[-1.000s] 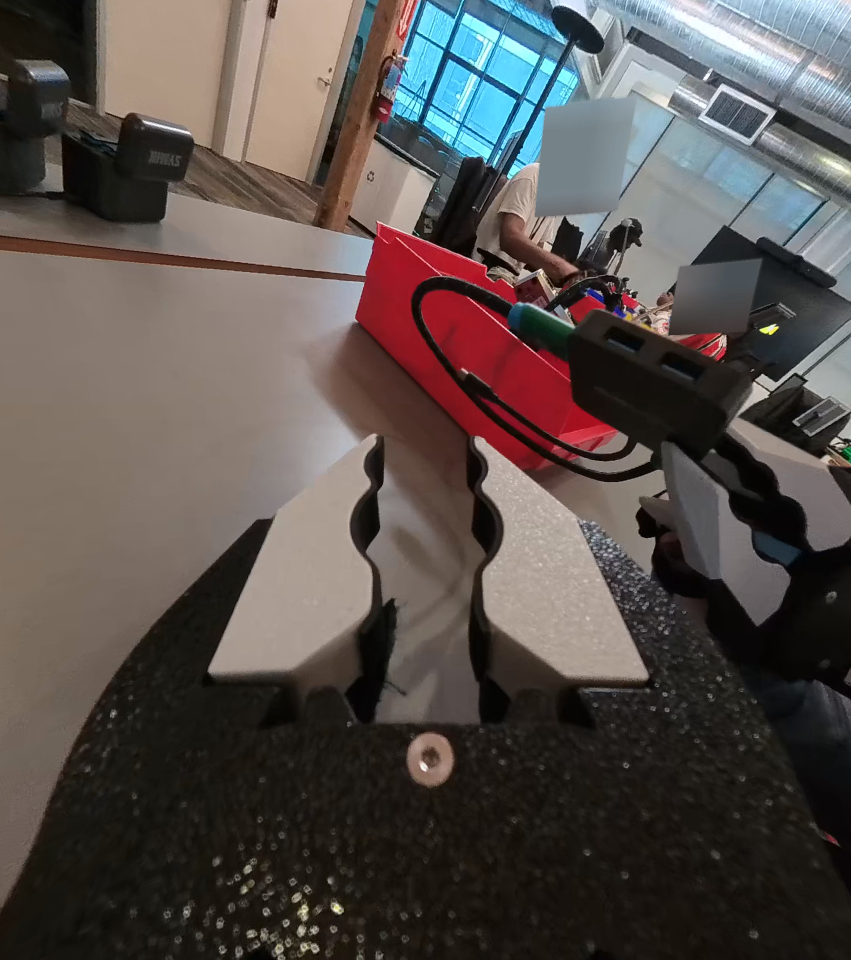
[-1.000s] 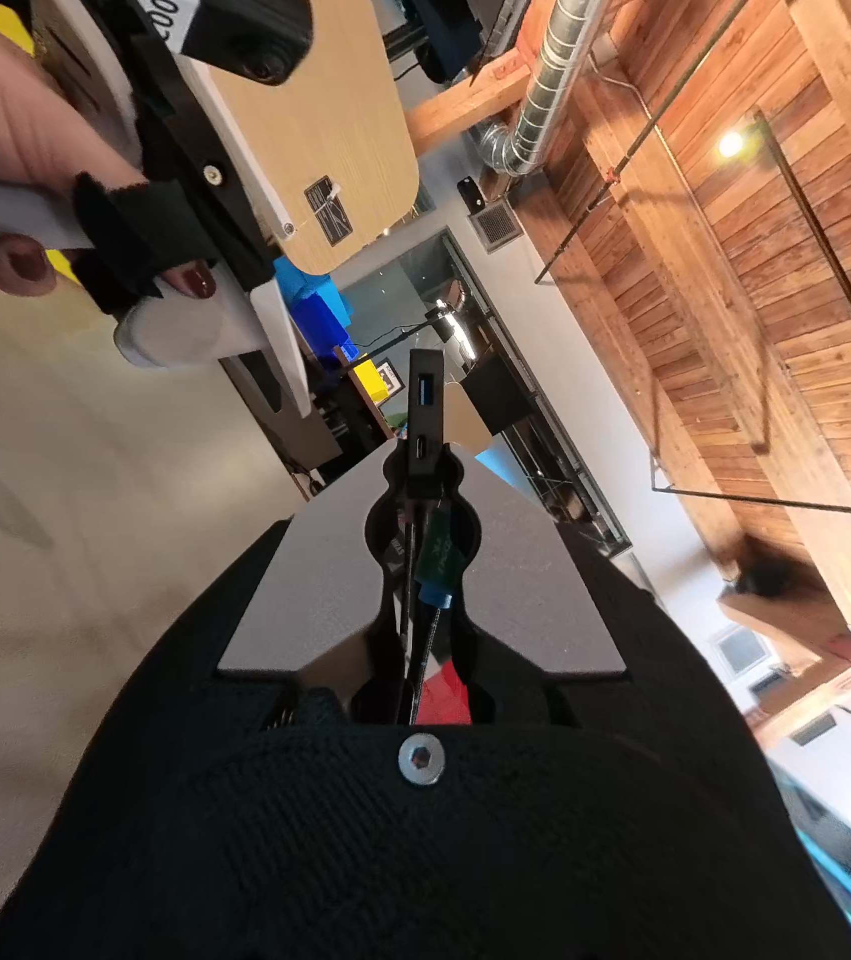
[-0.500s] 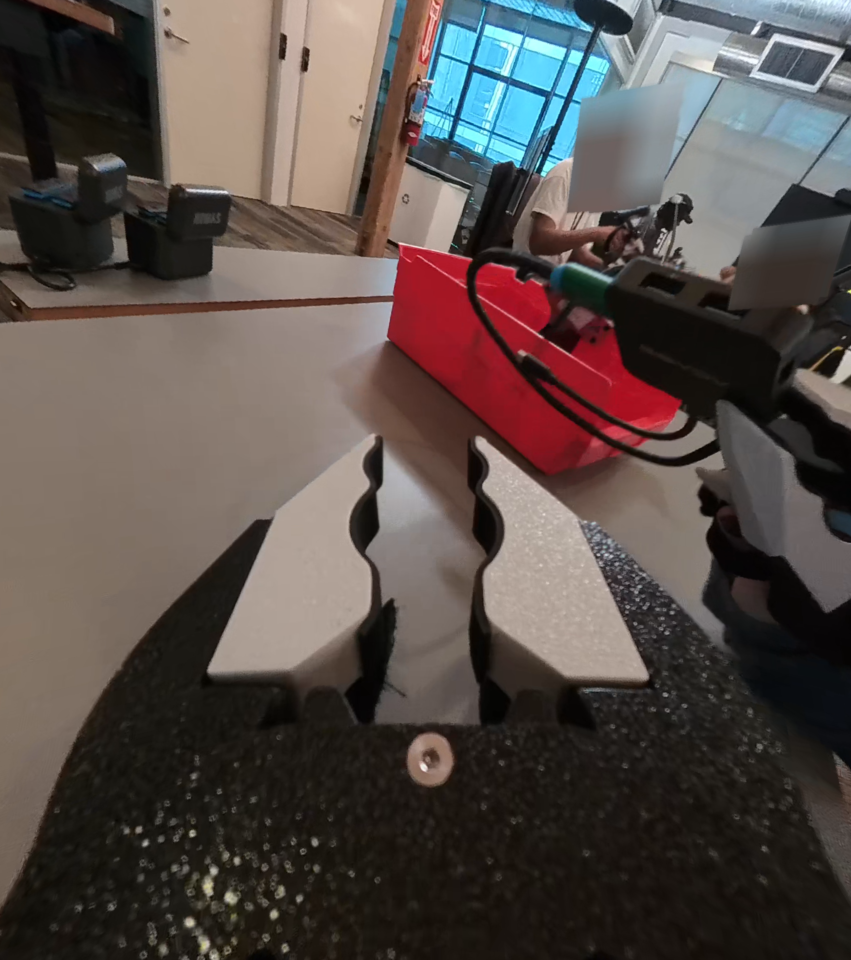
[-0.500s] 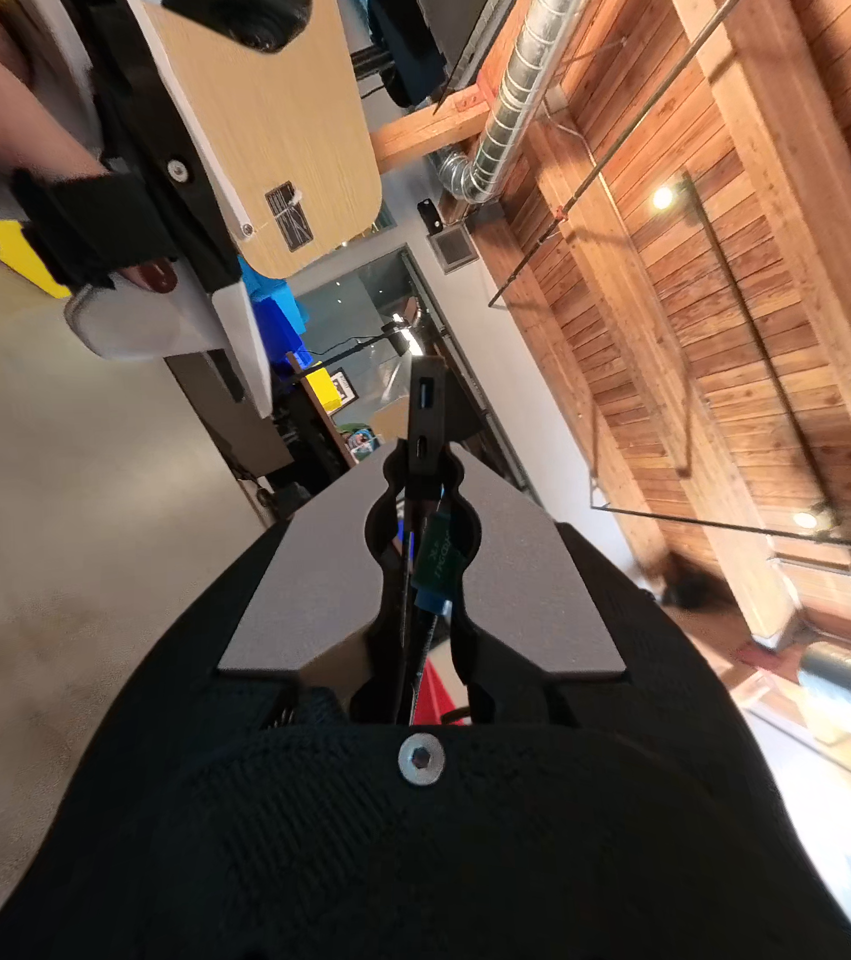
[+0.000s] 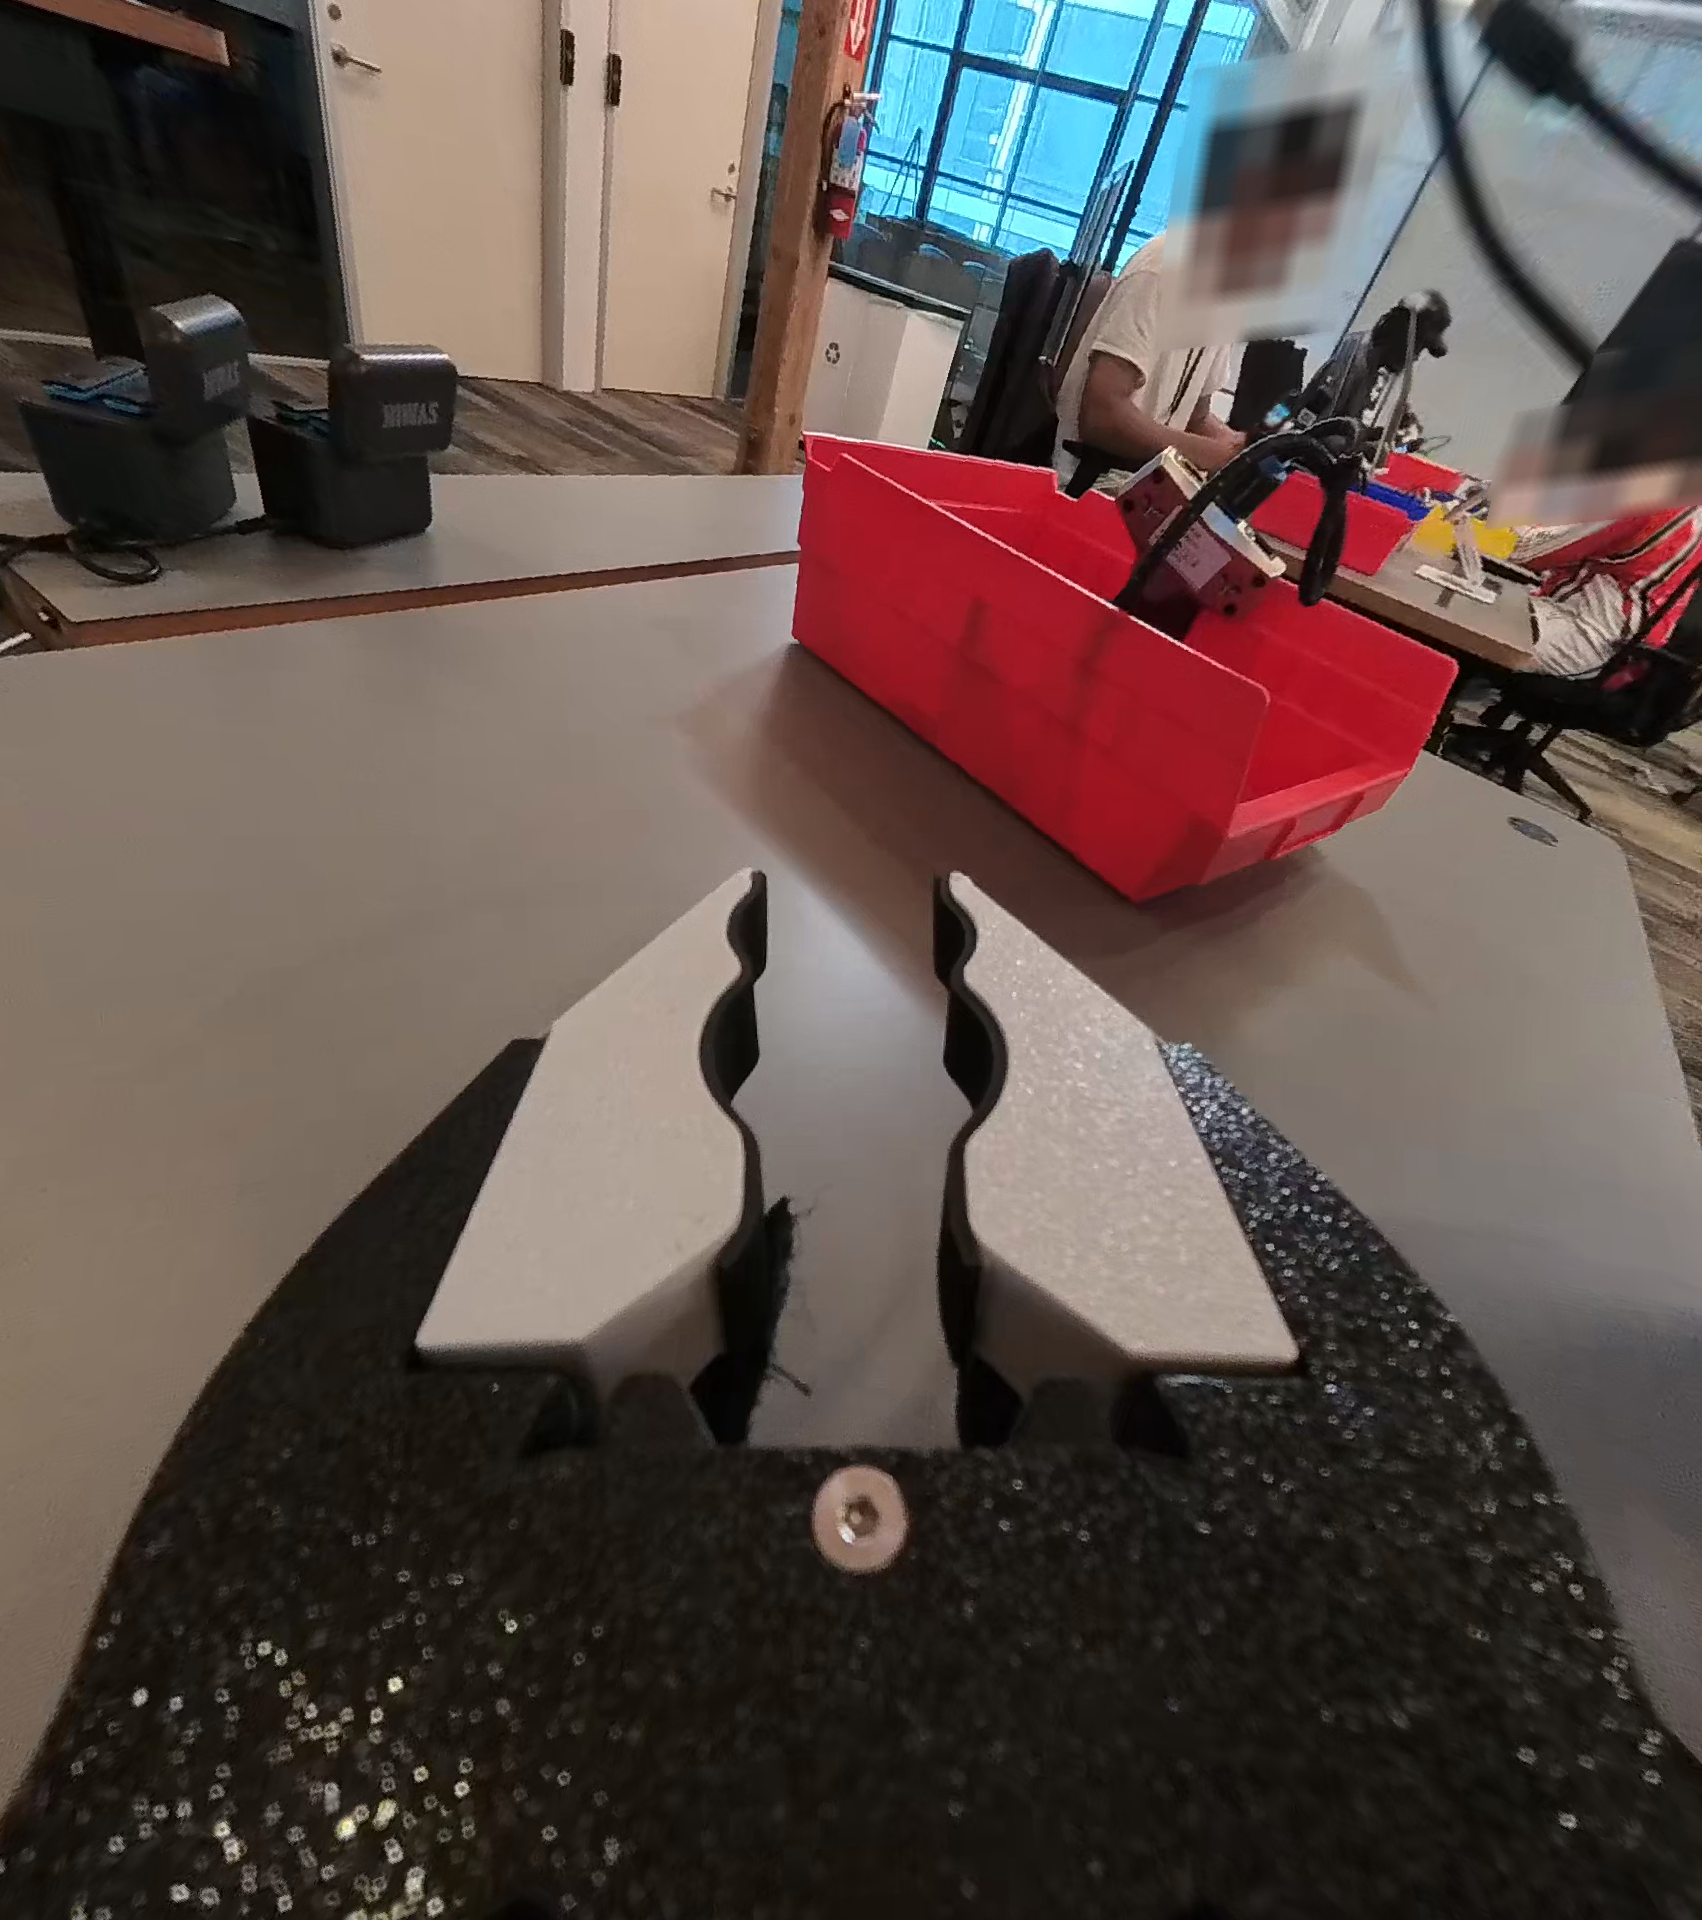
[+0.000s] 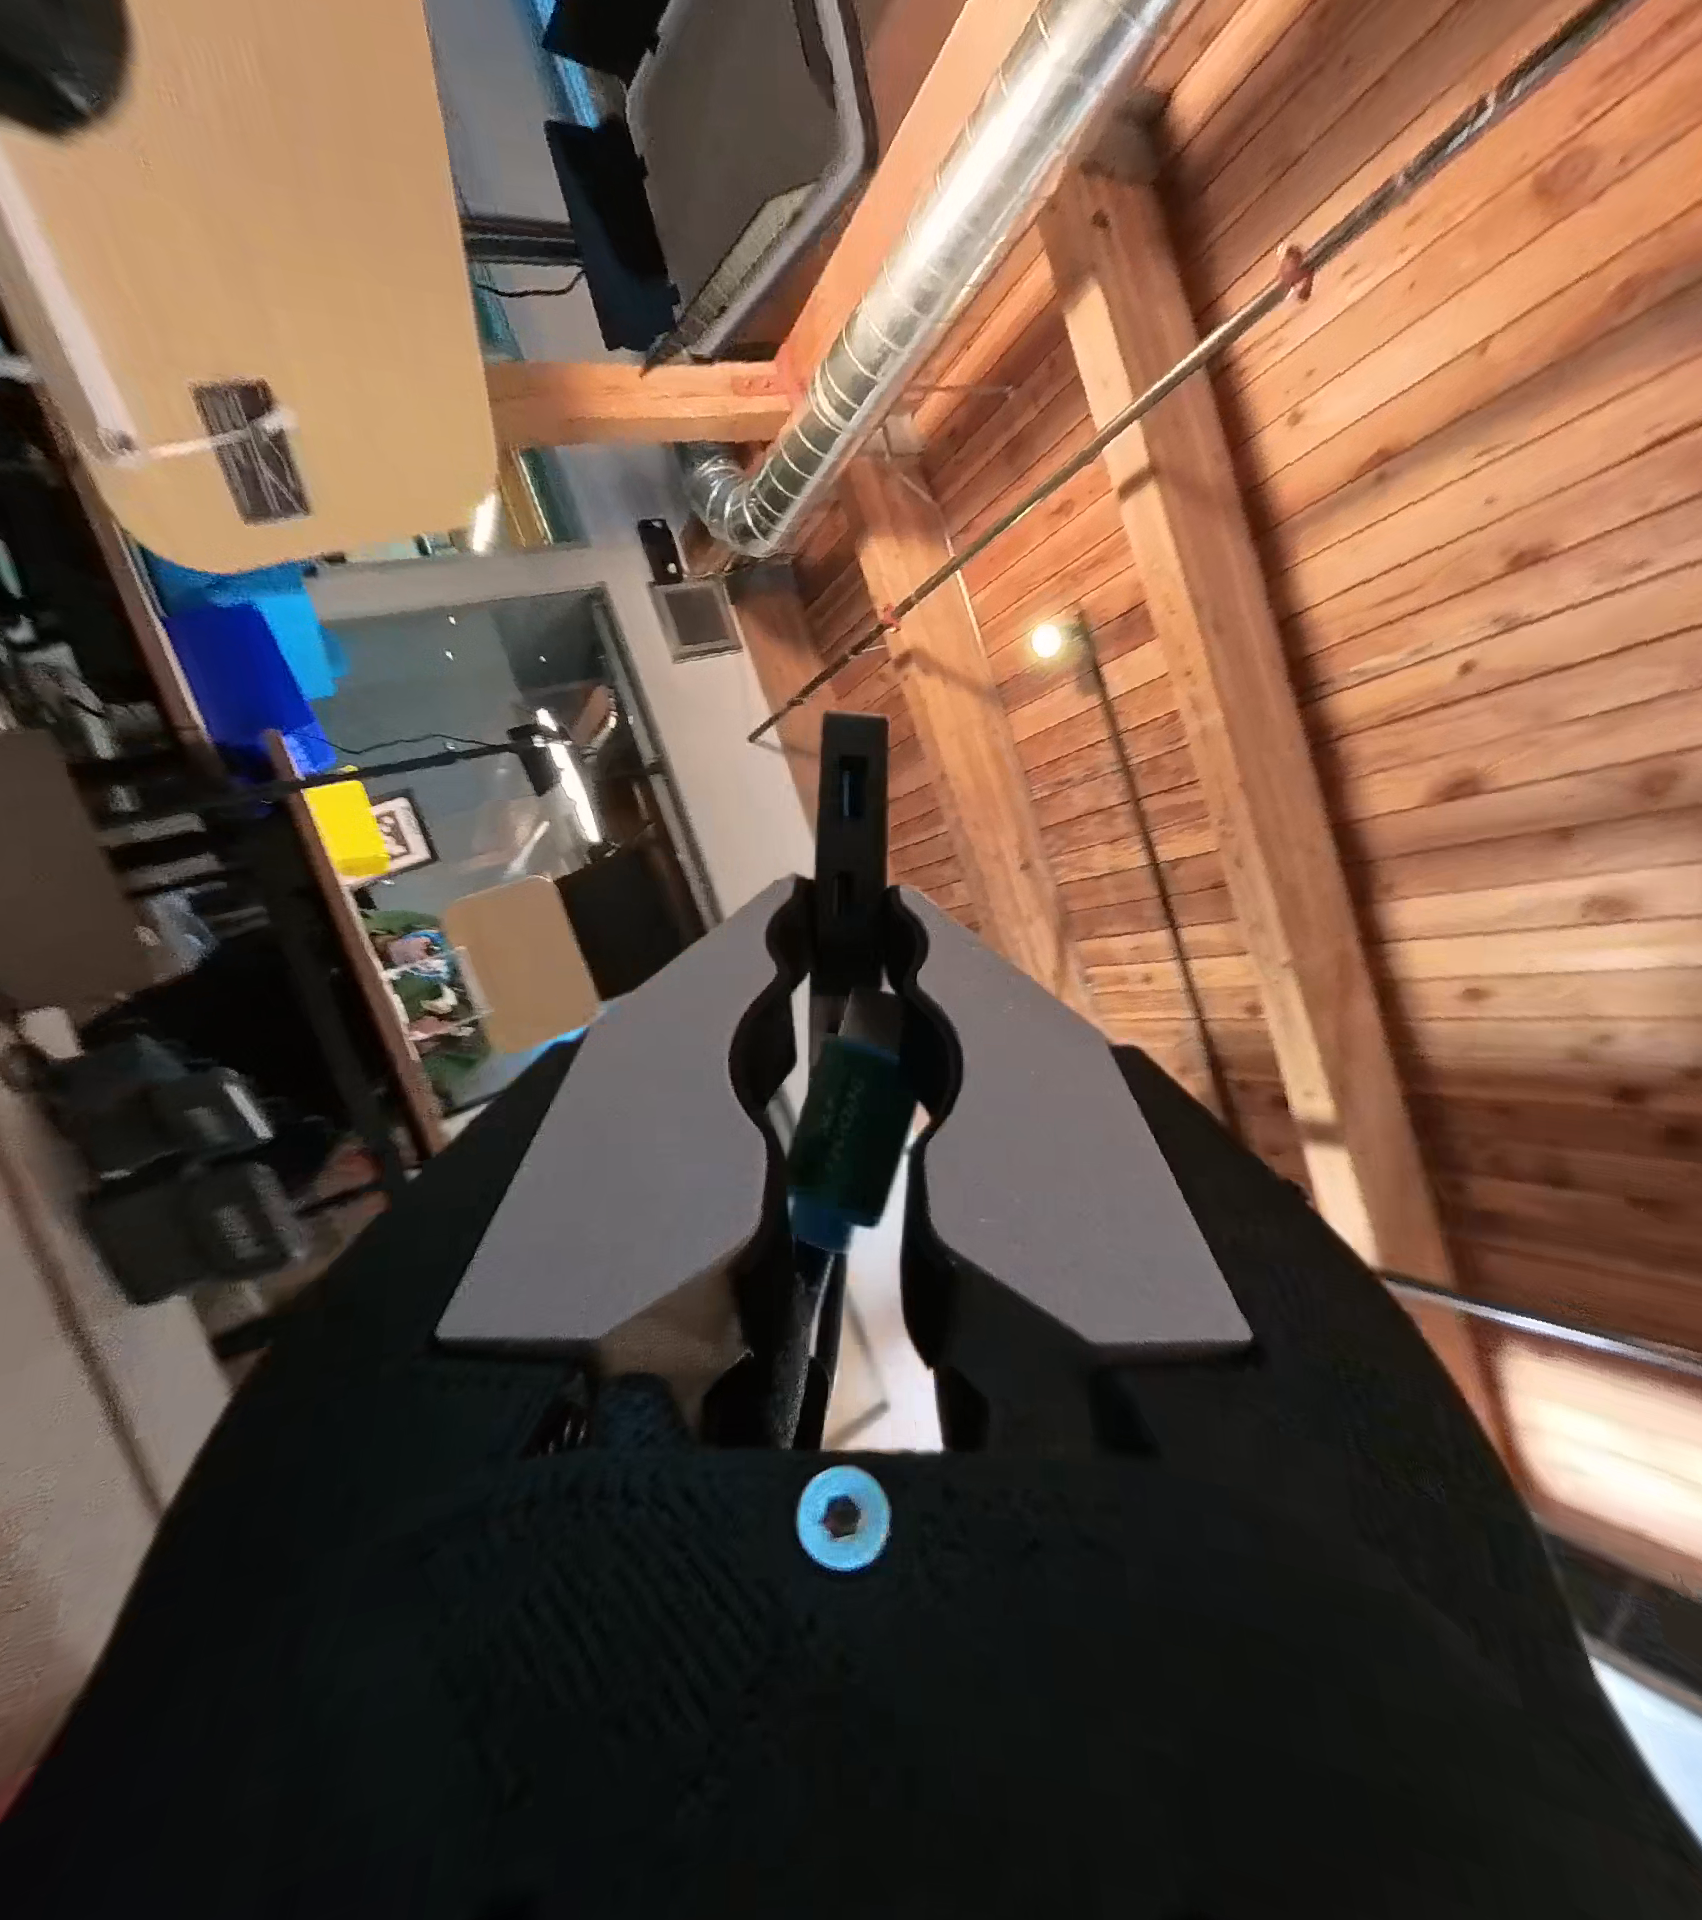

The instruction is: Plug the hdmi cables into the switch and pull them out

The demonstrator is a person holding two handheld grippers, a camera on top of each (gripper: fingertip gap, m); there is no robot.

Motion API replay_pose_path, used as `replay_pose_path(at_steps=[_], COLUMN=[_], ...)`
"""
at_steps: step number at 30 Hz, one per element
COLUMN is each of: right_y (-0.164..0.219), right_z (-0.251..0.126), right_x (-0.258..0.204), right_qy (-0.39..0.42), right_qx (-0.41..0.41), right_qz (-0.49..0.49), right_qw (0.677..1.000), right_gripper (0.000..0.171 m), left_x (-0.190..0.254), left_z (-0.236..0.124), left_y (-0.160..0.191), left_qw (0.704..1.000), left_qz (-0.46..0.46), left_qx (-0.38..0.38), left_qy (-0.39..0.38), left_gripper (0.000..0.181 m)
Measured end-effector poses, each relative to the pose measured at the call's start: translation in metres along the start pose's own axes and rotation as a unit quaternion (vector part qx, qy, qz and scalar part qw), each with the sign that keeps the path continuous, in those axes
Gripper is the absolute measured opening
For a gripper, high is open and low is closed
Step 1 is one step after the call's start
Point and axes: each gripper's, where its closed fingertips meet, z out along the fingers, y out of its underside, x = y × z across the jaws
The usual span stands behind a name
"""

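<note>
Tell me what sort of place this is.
Probably a shared office or lab workshop: long grey tables, a red parts bin, people seated at a cluttered desk behind it, and an exposed duct along a timber ceiling.

In front of your left tongs [image 5: 849, 914] the grey tabletop [image 5: 307, 831] lay bare, so they had free room straight ahead and to the left. Their fingers stood apart with nothing between them. Ahead and to the right, the red bin [image 5: 1086, 707] stood in the way, with a box and black cables [image 5: 1231, 499] rising above its rim. At the far left, two dark chargers [image 5: 348, 447] stood on the next tabletop, well apart from you. A black cable [image 5: 1512, 156] hung in the upper right corner. Your right tongs [image 6: 852, 914] were pointed up toward the wooden ceiling [image 6: 1449, 727], in open air, with the switch [image 6: 852, 810] between their tips.
</note>
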Motion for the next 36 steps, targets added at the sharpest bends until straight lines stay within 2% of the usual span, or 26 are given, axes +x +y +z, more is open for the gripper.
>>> replay_pose_path(at_steps=[3,7,11,13,17,21,24,26,29,32,36], right_y=[0.013,0.048,0.110,0.147,0.224,0.288,0.315,0.322,0.326,0.324,0.326], right_z=[0.007,0.018,0.041,0.052,0.055,0.026,-0.002,-0.015,-0.020,-0.021,-0.028], right_x=[0.013,0.021,0.025,0.017,-0.029,-0.089,-0.125,-0.143,-0.163,-0.182,-0.199], right_qy=[-0.009,-0.070,-0.157,-0.220,-0.391,-0.543,-0.627,-0.659,-0.680,-0.693,-0.690], right_qx=[0.004,-0.009,-0.061,-0.097,-0.189,-0.286,-0.342,-0.368,-0.390,-0.398,-0.459], right_qz=[-0.038,-0.020,-0.038,-0.066,-0.075,-0.074,-0.066,-0.044,-0.013,0.006,0.033], right_qw=[0.999,0.997,0.985,0.968,0.898,0.786,0.697,0.655,0.621,0.601,0.559], right_gripper=[0.012,0.012,0.013,0.012,0.012,0.012,0.013,0.013,0.012,0.012,0.020], left_x=[-0.002,-0.001,0.001,0.001,0.001,-0.002,-0.004,-0.003,-0.002,-0.001,-0.001], left_z=[-0.002,-0.004,-0.003,-0.003,-0.003,-0.003,-0.002,-0.002,-0.002,-0.002,-0.001], left_y=[-0.004,-0.008,-0.008,-0.008,-0.008,-0.007,-0.005,-0.005,-0.006,-0.005,-0.003], left_qw=[1.000,1.000,0.999,0.999,0.999,0.999,0.999,0.999,0.999,0.999,0.998], left_qz=[0.006,0.016,0.031,0.039,0.043,0.042,0.034,0.033,0.038,0.045,0.053], left_qx=[0.010,0.019,0.020,0.019,0.021,0.019,0.016,0.016,0.016,0.012,0.008], left_qy=[-0.008,-0.011,-0.015,-0.019,-0.019,-0.024,-0.023,-0.022,-0.021,-0.022,-0.024], left_gripper=[0.030,0.030,0.030,0.030,0.030,0.029,0.029,0.029,0.029,0.029,0.030])
